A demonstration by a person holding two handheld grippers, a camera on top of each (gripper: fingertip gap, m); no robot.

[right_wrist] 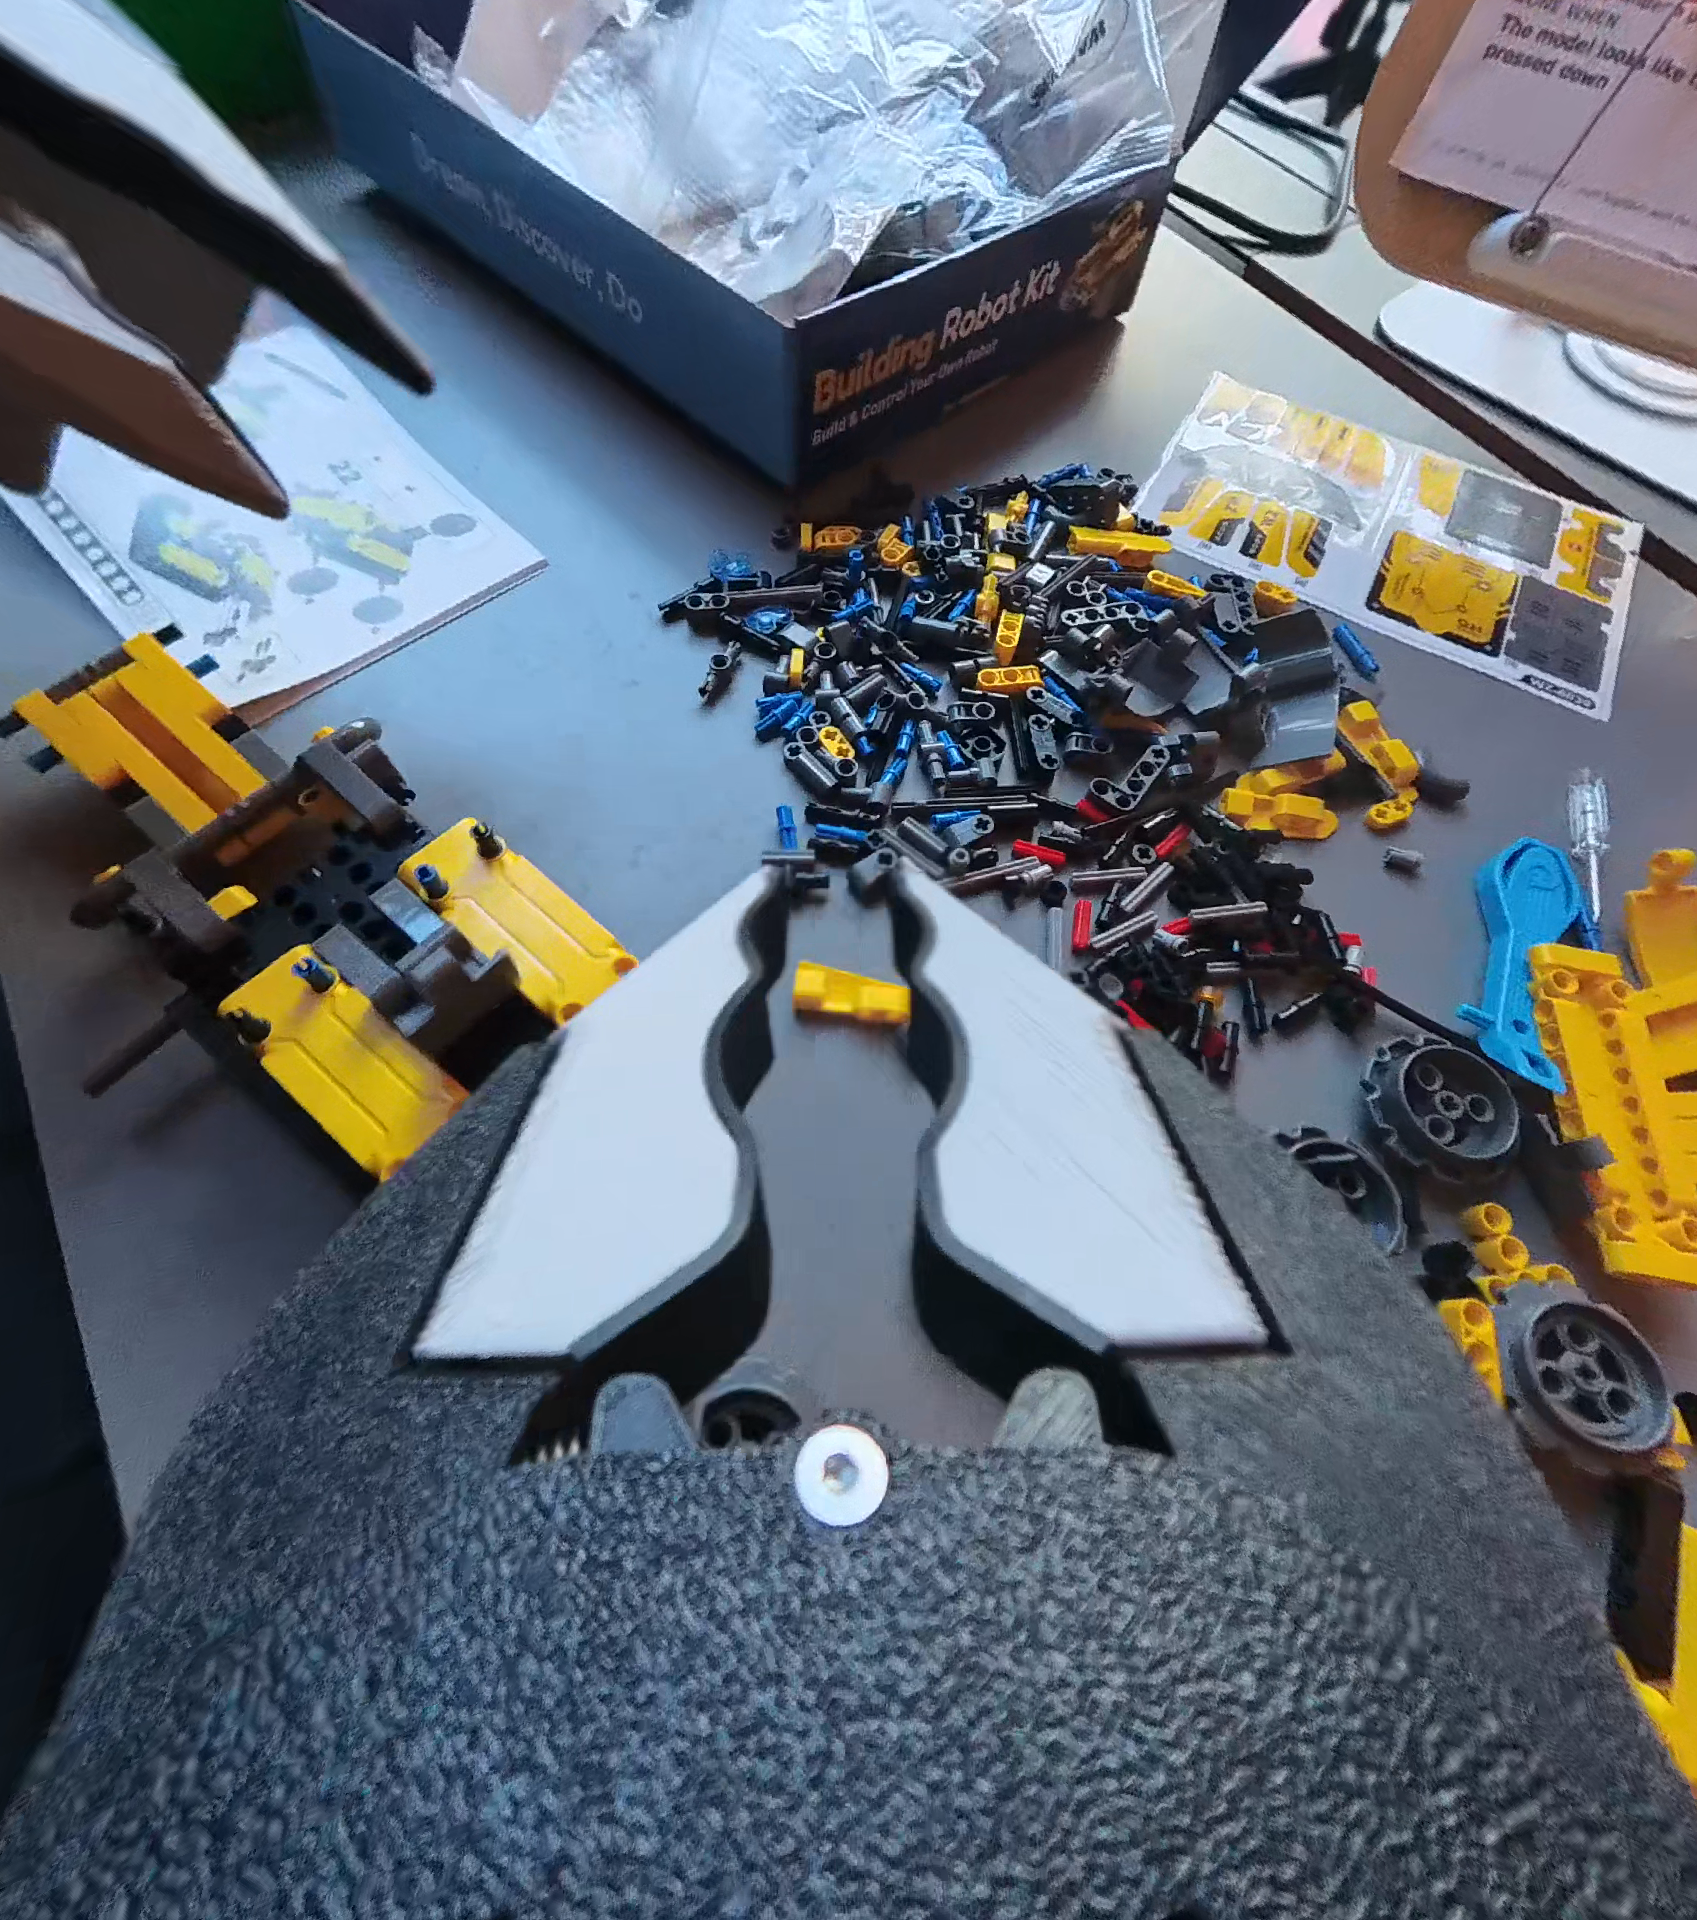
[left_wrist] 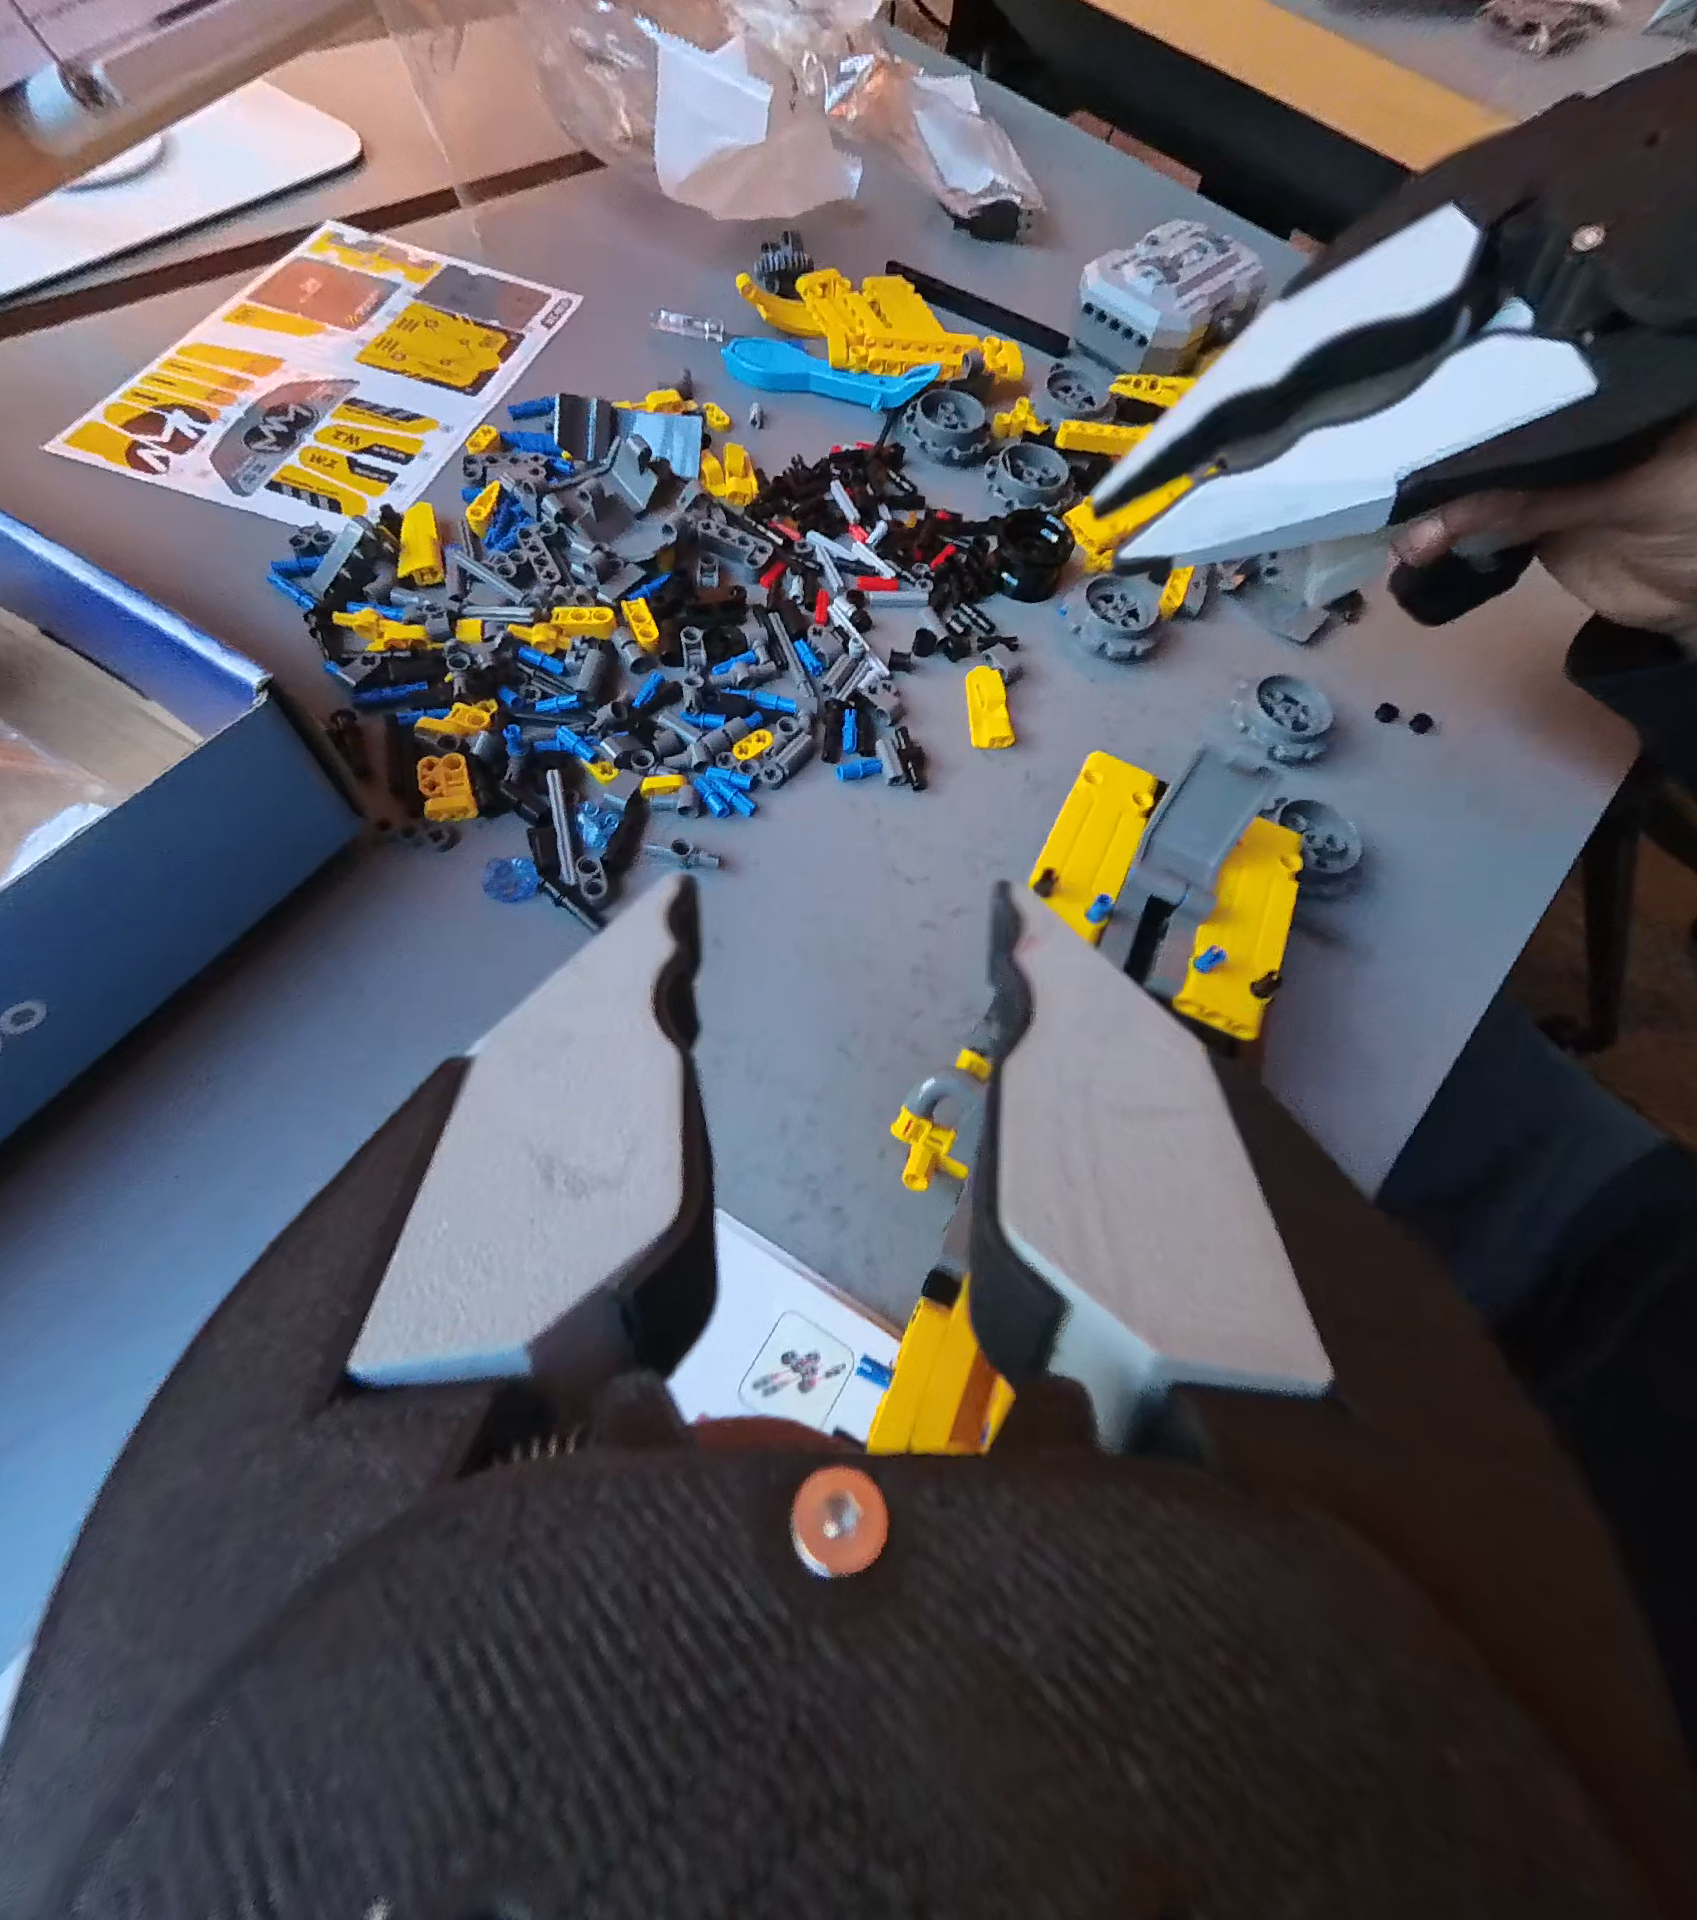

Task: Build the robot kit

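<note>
My left gripper (left_wrist: 844, 904) is open and empty, held above bare grey table (left_wrist: 823, 997). It is just left of a partly built yellow and grey model (left_wrist: 1176, 883), which also shows in the right wrist view (right_wrist: 324, 883). My right gripper (right_wrist: 836, 873) is narrowly open and holds nothing. It hovers at the near edge of a pile of small parts (right_wrist: 1010, 707), and a loose yellow piece (right_wrist: 849, 992) lies on the table below the gap between its fingers. The left wrist view shows it (left_wrist: 1124, 520) over the pile's right side (left_wrist: 636, 623).
A blue box (left_wrist: 96, 831) with plastic bags stands left of the pile. A sticker sheet (left_wrist: 304, 374), a blue tool (left_wrist: 802, 374), a yellow frame (left_wrist: 875, 312), grey wheels (left_wrist: 948, 421) and a grey block (left_wrist: 1171, 281) lie beyond. A booklet (right_wrist: 304, 540) lies near the model. There is about 15 cm between the tips of the two grippers. Measured from the fingertips, the grey block (left_wrist: 1171, 281) is 25 cm or so from the right gripper and 40 cm from the left.
</note>
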